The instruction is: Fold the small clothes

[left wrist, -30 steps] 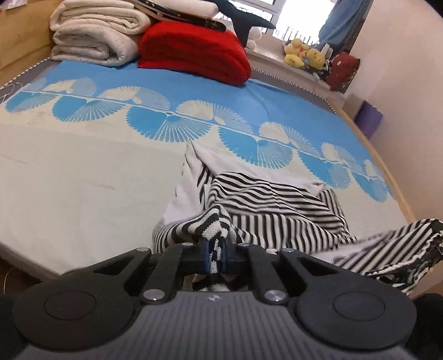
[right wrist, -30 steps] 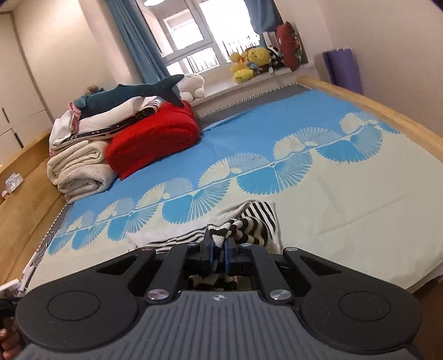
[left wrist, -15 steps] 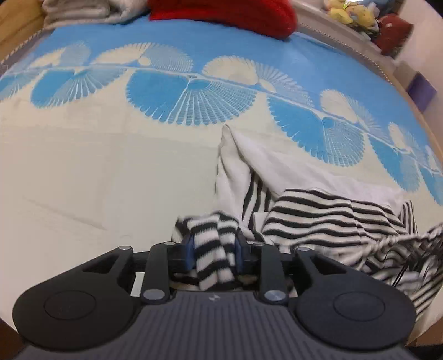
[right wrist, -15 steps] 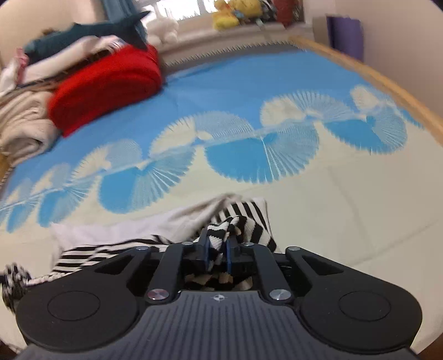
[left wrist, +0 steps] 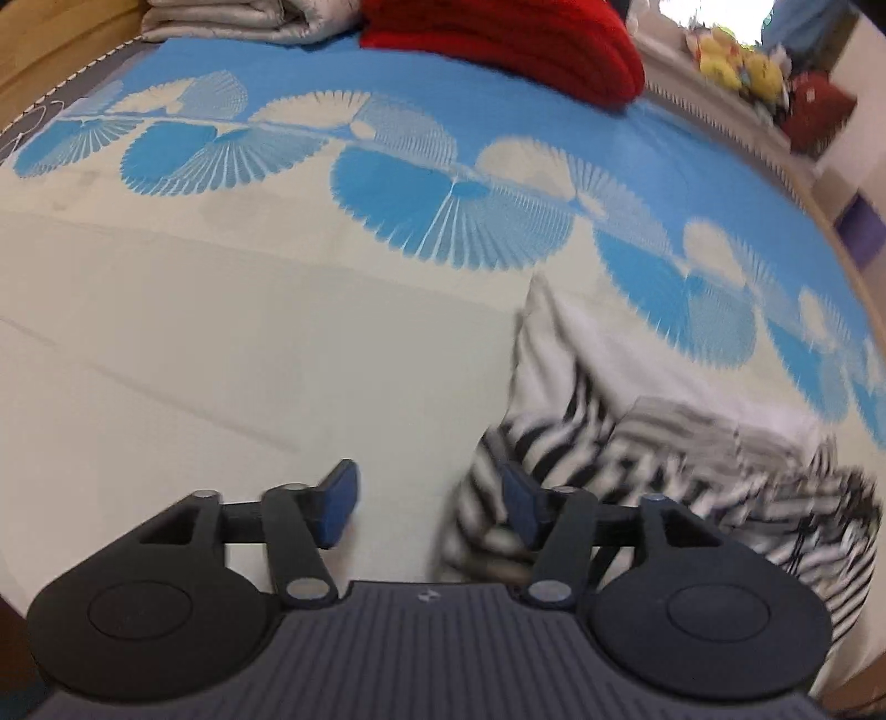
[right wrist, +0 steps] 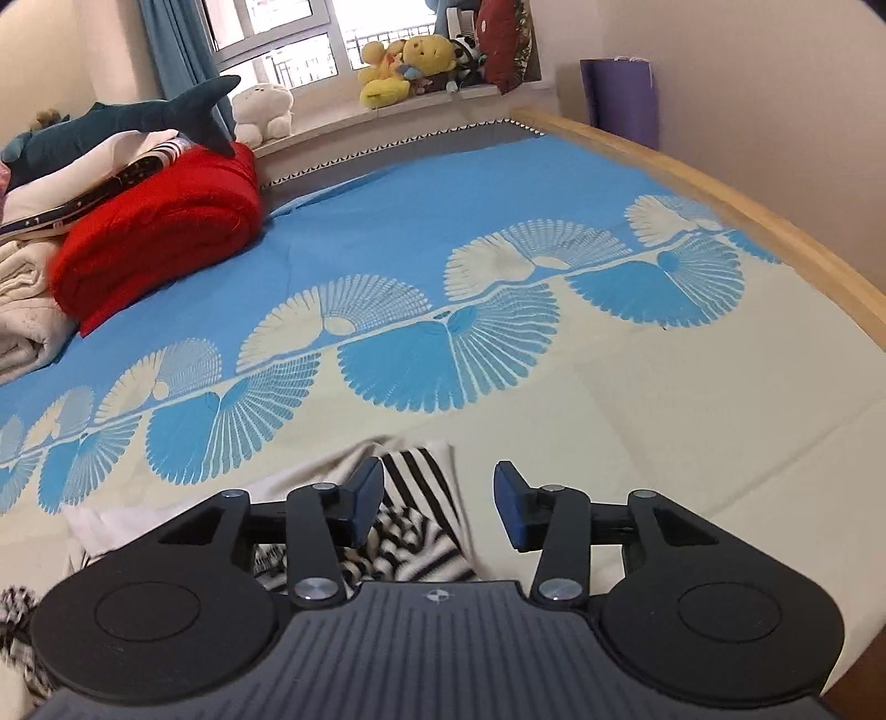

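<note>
A small black-and-white striped garment lies crumpled on the bed near its front edge. In the left wrist view my left gripper is open and empty, and the garment's left end lies against its right finger. In the right wrist view the garment lies under and behind my right gripper, which is open with nothing between its blue pads. The garment's near part is hidden behind both gripper bodies.
The bed has a cream and blue fan-patterned sheet and a wooden frame. A folded red blanket, white bedding and a plush shark are piled at the head. Plush toys sit on the windowsill. A purple bin stands by the wall.
Both grippers were shut on the striped garment and have opened, letting it drop onto the sheet. The left gripper has shifted left, so the garment now lies to its right.
</note>
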{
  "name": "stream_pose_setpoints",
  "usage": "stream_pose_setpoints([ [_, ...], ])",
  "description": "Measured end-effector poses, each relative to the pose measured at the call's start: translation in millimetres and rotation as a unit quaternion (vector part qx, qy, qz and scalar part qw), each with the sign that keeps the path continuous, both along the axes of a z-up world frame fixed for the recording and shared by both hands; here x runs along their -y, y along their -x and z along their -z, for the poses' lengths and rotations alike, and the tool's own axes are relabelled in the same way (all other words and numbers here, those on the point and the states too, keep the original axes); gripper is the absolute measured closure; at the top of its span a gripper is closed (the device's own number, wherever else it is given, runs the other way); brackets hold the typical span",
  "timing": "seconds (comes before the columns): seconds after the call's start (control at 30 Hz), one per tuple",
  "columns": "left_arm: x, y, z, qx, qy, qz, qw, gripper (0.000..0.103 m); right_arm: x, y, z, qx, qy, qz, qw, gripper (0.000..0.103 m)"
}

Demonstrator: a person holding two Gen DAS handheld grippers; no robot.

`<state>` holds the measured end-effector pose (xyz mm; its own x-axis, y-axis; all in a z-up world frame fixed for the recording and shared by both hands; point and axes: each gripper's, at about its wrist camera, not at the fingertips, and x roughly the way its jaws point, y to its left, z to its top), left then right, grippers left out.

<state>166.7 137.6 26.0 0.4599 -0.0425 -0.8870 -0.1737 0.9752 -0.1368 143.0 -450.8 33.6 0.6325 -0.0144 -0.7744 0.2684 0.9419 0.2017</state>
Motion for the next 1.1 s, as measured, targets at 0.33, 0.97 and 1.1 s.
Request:
stream_pose_setpoints([
  [0.33,26,25,16,-0.022,-0.036,0.1,0.9941,0.017,-23,19,23,-0.052,0.072,-0.134,0.987,0.054],
  [0.97,97,-50,29,0.089,-0.096,0.22,0.9667,0.021,-85,-42,77,0.004,0.213,-0.248,0.945,0.044],
  [1.1,97,-65,41,0.065,-0.087,0.218,0.9699,0.021,-80,-66,89,-0.012,0.169,-0.254,0.952,0.044],
])
